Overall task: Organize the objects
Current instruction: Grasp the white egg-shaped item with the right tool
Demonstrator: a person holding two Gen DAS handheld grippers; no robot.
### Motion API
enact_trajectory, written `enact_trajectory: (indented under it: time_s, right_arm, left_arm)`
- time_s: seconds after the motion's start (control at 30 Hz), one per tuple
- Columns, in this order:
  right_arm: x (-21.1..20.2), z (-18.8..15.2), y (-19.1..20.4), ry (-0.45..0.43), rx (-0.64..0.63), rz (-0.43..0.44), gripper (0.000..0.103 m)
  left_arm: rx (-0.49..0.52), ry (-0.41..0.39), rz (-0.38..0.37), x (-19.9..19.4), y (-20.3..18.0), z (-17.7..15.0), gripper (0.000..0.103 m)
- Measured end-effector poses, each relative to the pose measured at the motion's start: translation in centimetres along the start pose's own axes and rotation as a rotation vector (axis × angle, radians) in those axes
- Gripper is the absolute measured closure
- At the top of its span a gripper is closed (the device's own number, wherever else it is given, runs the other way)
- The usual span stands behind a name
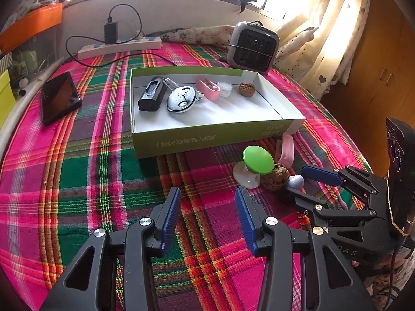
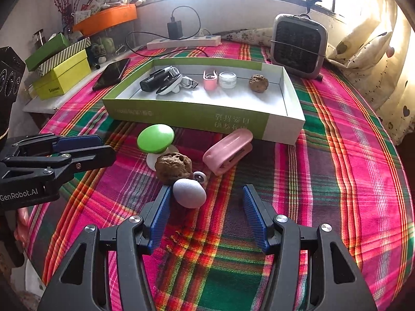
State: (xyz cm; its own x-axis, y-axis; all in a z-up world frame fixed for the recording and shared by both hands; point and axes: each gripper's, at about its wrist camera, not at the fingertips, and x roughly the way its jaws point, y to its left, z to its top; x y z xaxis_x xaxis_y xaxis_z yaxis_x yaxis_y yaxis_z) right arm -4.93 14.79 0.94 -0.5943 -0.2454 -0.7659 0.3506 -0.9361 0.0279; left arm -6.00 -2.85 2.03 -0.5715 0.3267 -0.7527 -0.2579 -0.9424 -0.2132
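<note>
Hovered with both grippers spread and empty: right gripper (image 2: 206, 213) angled around the grey egg-shaped piece (image 2: 189, 193), probably bound for the green-and-white box (image 2: 186, 115); left gripper (image 1: 207, 213) apart.

The left gripper (image 2: 103, 147), at nine o'clock in the right wrist view, bears "GenRobot.AI" in white on its black body. The green side of the shallow box (image 1: 207, 140) carries upside-down Chinese print I cannot make out, and the yellow box (image 2: 62, 77) at ten o'clock has a small illegible word.
</note>
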Motion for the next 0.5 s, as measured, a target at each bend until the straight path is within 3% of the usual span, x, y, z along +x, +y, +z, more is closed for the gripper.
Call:
enact_trajectory:
  time_s: [0.17, 0.5]
  right_arm:
    - [0.03, 0.12, -0.52, 0.009, 0.011, -0.048, 0.047]
    - [0.42, 0.74, -0.58, 0.019, 0.018, -0.066, 0.047]
  left_arm:
    - [0.001, 0.002, -0.003, 0.1, 0.09, 0.11, 0.061]
    - [0.017, 0.007, -0.03, 0.53, -0.25, 0.52, 0.061]
